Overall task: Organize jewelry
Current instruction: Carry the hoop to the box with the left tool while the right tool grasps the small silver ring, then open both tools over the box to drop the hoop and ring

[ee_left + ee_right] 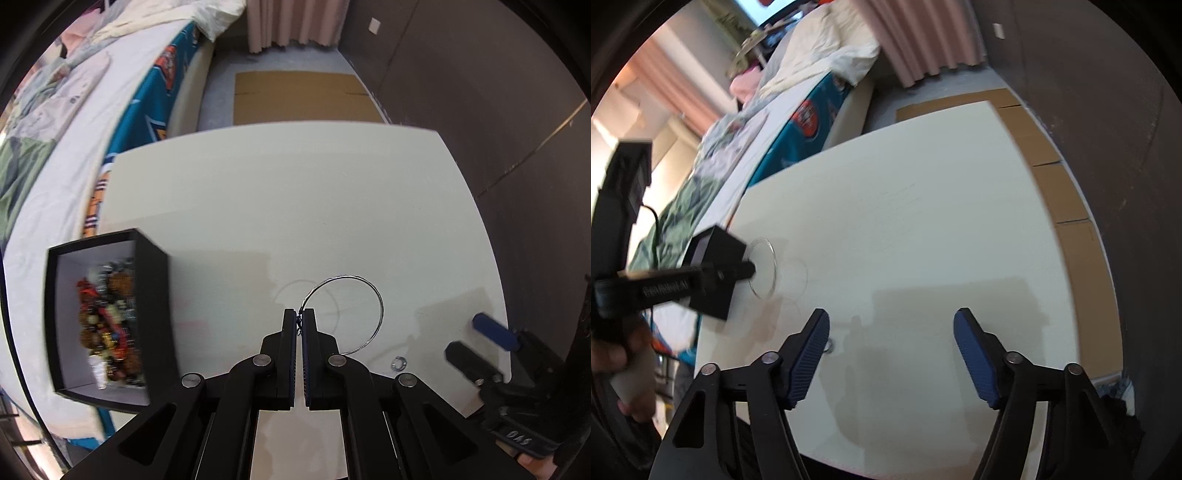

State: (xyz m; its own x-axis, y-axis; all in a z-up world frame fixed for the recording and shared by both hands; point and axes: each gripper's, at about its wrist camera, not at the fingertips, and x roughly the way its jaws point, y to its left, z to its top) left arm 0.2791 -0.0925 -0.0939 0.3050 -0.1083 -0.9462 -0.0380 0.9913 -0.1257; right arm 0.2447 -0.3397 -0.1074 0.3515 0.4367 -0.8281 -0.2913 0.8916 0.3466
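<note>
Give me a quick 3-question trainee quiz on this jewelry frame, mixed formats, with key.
1. True or false: the left gripper is shut on the wire hoop.
2. Which side of the left gripper is the black box on? A left B right
3. Fill in: the right gripper is ____.

Key: 1 true; 2 A; 3 open. Bonus: a small ring lies on the white table.

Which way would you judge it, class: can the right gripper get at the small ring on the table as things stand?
Probably yes: the right gripper is open, and the small ring lies bare on the table beside its left finger, nothing covering it.
</note>
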